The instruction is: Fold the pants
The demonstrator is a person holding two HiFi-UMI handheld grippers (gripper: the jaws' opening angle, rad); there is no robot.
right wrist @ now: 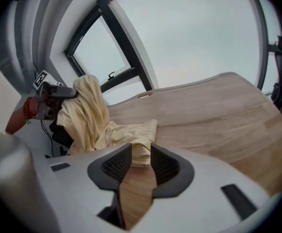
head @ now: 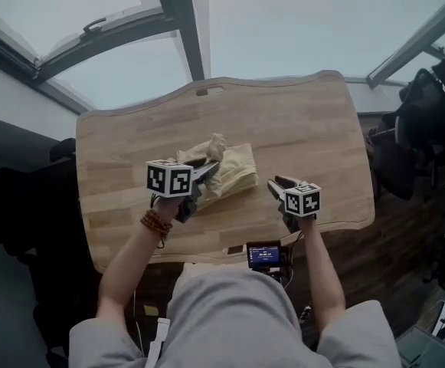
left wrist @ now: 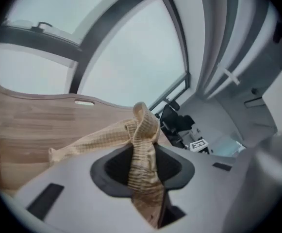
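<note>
Pants: tan bunched heap [head: 233, 171] near the table's middle, with one end raised in a peak at 12 o'clock.
Left gripper: [head: 205, 173] at the heap's 9 o'clock, clamped hard on that raised fold. I'd say it lifts the fold so the cloth hangs free and shakes open.
Right gripper: [head: 277, 185] at the heap's 3 o'clock, jaws half apart. A flat corner sits between the tips, seemingly not pinched yet, lined up for the second hold.
Table: wooden top [head: 306, 129], broad enough to spread the pants out.
</note>
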